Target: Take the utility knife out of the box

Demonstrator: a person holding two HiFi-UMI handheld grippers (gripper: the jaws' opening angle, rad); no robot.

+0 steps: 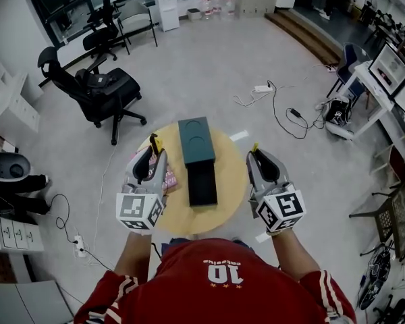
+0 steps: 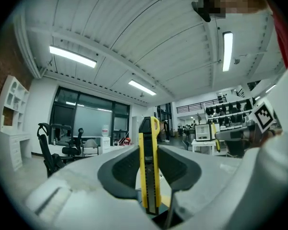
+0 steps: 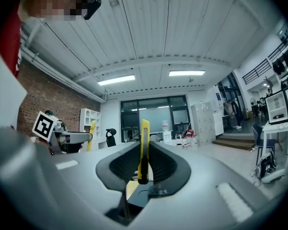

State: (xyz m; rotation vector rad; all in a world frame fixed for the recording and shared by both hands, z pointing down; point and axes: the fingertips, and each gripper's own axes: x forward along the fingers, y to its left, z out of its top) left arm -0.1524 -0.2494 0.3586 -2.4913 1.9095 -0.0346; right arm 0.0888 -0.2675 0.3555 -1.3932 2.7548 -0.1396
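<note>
The left gripper [image 1: 152, 155] is clamped on a utility knife [image 2: 149, 166] and held level over the left edge of the round wooden table [image 1: 231, 196], apart from the box [image 1: 194, 140]. The knife stands edge-on btw the pads. It has a yellow body w/ a black ribbed strip down its middle and a black cap at the far tip, which pokes out past the jaws. The right gripper [image 1: 258, 155] pinches a slimmer knife [image 3: 143, 145] (also yellow, w/ a dark part low on it) over the table's right edge. The box is dark green and lies lengthwise at the table's centre, its dark inner tray [image 1: 202, 184] slid out toward the person. A pink item [image 1: 171, 178] lies on the table just beside the left gripper.
</note>
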